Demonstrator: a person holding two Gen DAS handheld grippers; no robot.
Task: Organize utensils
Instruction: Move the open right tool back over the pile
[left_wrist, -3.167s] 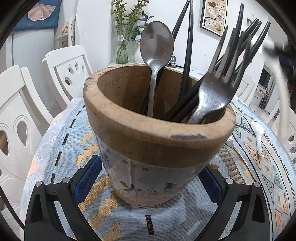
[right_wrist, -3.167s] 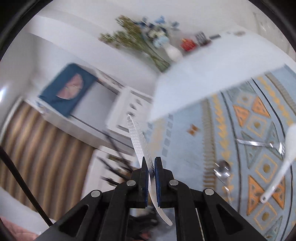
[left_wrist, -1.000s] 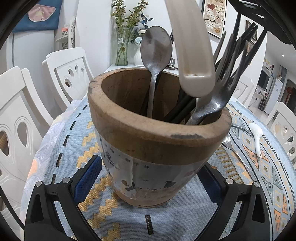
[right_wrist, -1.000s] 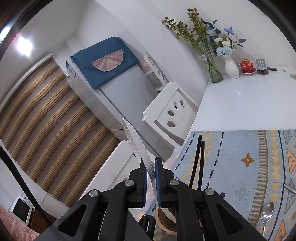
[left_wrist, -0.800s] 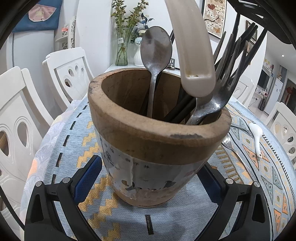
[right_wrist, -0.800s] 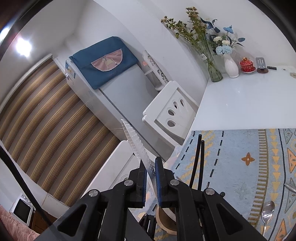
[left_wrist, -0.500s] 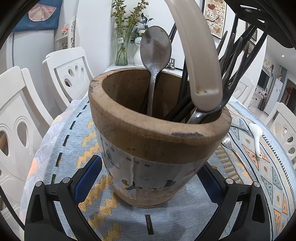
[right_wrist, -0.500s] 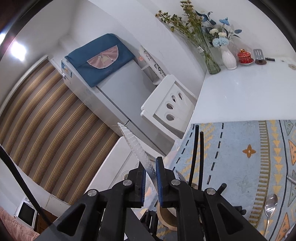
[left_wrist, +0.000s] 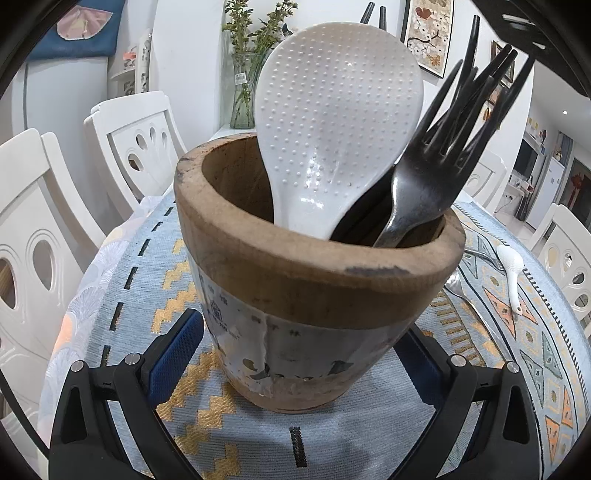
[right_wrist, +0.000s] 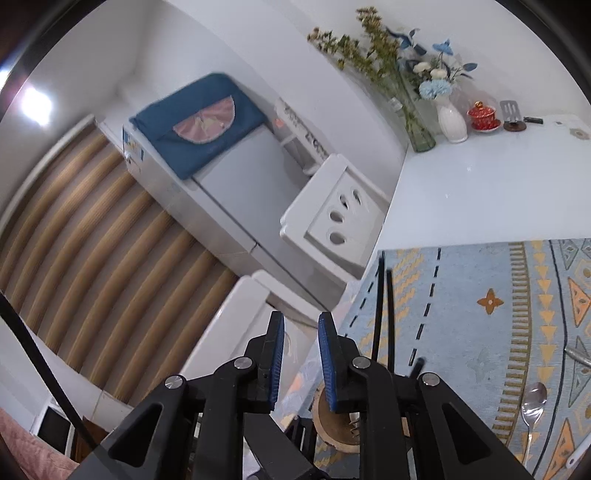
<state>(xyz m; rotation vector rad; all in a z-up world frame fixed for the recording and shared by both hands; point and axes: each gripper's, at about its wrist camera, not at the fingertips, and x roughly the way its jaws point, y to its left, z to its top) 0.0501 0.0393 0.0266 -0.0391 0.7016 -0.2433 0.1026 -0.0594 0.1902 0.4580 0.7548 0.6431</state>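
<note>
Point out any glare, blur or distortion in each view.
Left wrist view: sharp; small highlights on the white rice paddle; fisheye bends the chairs.
Right wrist view: bright ceiling light flares top left; slight softness; room tilted, edges curved.

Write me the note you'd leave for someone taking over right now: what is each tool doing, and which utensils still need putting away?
Left tool: straddles the wooden holder; whether it presses is unclear.
Right tool: jaws have just been opening, nothing between them.
Done: the white rice paddle stands in the holder with forks and chopsticks.
Left: a metal spoon and a white spoon lie on the tablecloth.
</note>
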